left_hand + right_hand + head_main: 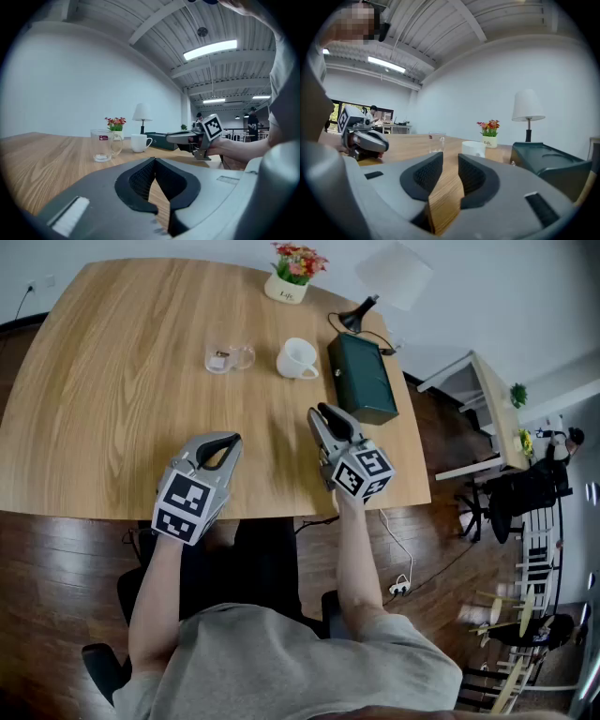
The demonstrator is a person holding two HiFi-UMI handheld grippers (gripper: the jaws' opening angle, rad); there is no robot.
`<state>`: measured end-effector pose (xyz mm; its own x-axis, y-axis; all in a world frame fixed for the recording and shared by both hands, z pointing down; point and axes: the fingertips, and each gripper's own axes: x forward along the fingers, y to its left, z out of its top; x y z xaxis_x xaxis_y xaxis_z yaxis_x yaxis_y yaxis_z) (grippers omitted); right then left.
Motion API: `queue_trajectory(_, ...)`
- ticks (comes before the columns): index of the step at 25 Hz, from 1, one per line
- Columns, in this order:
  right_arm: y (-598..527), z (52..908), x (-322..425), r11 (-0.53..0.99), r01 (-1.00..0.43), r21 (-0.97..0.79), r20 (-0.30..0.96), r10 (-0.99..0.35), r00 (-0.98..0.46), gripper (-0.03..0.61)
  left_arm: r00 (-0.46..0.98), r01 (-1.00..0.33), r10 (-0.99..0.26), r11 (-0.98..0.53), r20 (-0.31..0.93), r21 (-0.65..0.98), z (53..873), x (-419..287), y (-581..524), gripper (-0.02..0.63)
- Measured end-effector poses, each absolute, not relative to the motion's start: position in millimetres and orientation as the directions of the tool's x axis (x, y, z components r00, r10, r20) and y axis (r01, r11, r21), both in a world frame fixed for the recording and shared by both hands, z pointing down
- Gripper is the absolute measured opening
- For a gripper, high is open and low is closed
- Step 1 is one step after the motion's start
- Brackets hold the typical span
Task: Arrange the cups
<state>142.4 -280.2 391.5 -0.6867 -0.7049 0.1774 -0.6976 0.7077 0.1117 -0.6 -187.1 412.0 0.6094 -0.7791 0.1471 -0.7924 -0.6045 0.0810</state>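
Note:
A clear glass cup [228, 357] [104, 145] [436, 142] and a white cup [298, 359] [139, 143] [474, 148] stand side by side at the far part of the wooden table [112, 390]. Both grippers hover over the near half, well short of the cups. My left gripper [228, 444] [153, 161] has its jaw tips touching and holds nothing. My right gripper [323, 415] [450, 161] points toward the white cup. Its jaws stand partly apart, with only bare table showing between them.
A dark green box [361, 377] [548, 161] lies at the table's right edge, just right of the white cup. Behind it are a lamp [384, 282] and a small flower pot [294, 276]. Chairs and desks fill the floor to the right.

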Motion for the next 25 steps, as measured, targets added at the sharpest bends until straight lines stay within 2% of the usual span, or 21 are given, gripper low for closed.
queue_trajectory(3,-314,391,148,0.663,-0.738,0.126,0.2,-0.746,-0.635,0.134,0.61,-0.792,-0.777,-0.606,0.156,0.078,412,-1,-184,0.011)
queue_trajectory(4,-324,393,148,0.654,-0.745,0.135,0.213,-0.753,-0.622,0.179,0.611,-0.791,-0.776,-0.607,0.158,0.077,413,-2,-184,0.011)
queue_trajectory(5,-334,396,147,0.649,-0.747,0.145,0.228,-0.756,-0.613,0.189,0.611,-0.79,-0.775,-0.608,0.159,0.077,414,-2,-184,0.011)
queue_trajectory(12,-389,420,140,0.629,-0.718,0.299,0.375,-0.769,-0.517,0.184,0.609,-0.792,-0.777,-0.605,0.159,0.077,415,-4,-183,0.011)
queue_trajectory(14,-397,427,138,0.649,-0.694,0.311,0.413,-0.75,-0.517,0.165,0.61,-0.792,-0.776,-0.606,0.159,0.077,415,-3,-183,0.011)
queue_trajectory(16,-398,429,134,0.68,-0.667,0.304,0.433,-0.722,-0.54,0.116,0.611,-0.791,-0.776,-0.607,0.158,0.077,415,-3,-183,0.011)
queue_trajectory(17,-396,430,132,0.692,-0.657,0.299,0.44,-0.711,-0.549,0.068,0.612,-0.79,-0.775,-0.608,0.158,0.077,416,-3,-183,0.011)
queue_trajectory(25,-382,419,135,0.702,-0.7,0.133,0.383,-0.688,-0.617,0.064,0.612,-0.79,-0.775,-0.609,0.157,0.074,416,-5,-183,0.01)
